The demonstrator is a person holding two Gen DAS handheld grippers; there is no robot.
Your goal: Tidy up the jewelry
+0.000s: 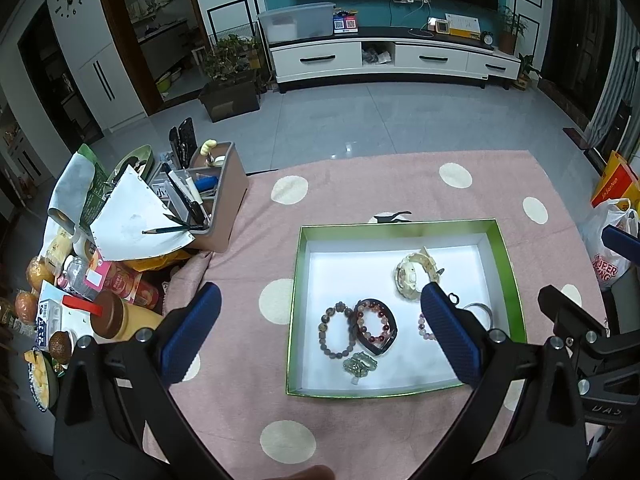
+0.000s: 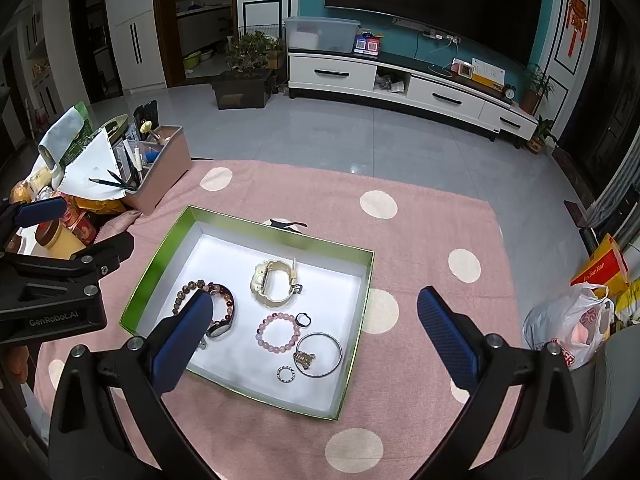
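Both grippers, left gripper (image 1: 320,320) and right gripper (image 2: 314,320), hover wide and empty above the tray (image 2: 160,252); crowded bracelets (image 1: 360,330) risk snagging 2 together.

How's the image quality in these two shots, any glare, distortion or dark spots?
Left wrist view: strong fisheye bending, dark vignetted corners, the white floor of the box glowing overexposed, a glare spot on the floor tiles. Right wrist view: same barrel curve, bright box floor, tile glare, jewelry sharp.
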